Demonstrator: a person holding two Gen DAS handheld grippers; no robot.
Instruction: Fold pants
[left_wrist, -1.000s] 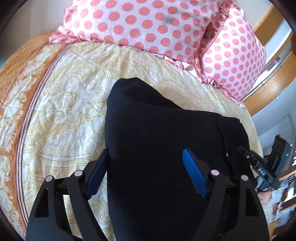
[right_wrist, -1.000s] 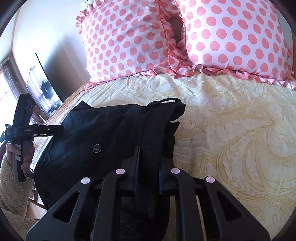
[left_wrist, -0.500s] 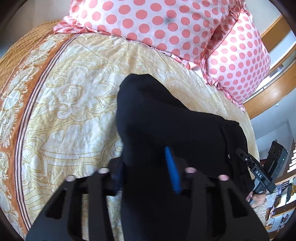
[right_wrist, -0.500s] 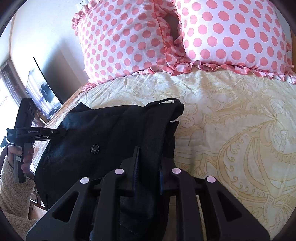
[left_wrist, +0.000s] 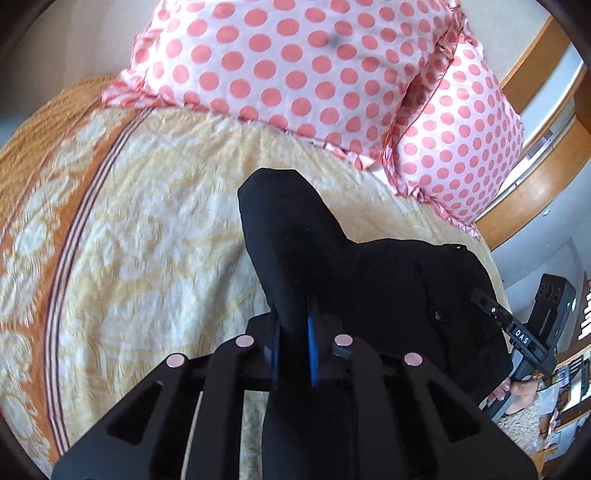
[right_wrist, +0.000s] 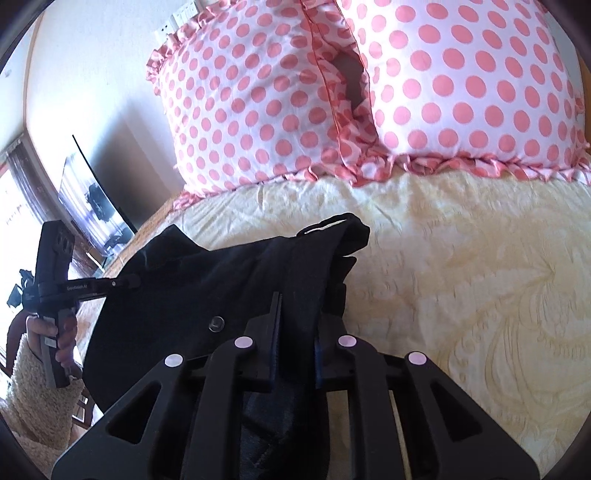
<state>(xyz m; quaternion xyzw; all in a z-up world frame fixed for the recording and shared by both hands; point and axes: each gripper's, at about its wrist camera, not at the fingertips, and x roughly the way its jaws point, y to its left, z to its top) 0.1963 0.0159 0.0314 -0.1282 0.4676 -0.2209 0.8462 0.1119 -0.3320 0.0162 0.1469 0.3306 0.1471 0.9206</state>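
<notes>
The black pants are held up over the bed between both grippers. My left gripper is shut on one edge of the pants, with the cloth bunched between its blue pads. My right gripper is shut on the waistband end of the pants, where a button shows. Each gripper appears in the other's view: the right one at the pants' right edge, the left one at their left edge.
Two pink polka-dot pillows lie at the head of the bed. The yellow patterned bedspread spreads under the pants. A wooden bed frame is at the right. A dark screen stands at the left.
My left gripper has closed from wide open onto the pants' edge and lifted the cloth. My right gripper has stayed shut on the waistband and risen slightly.
</notes>
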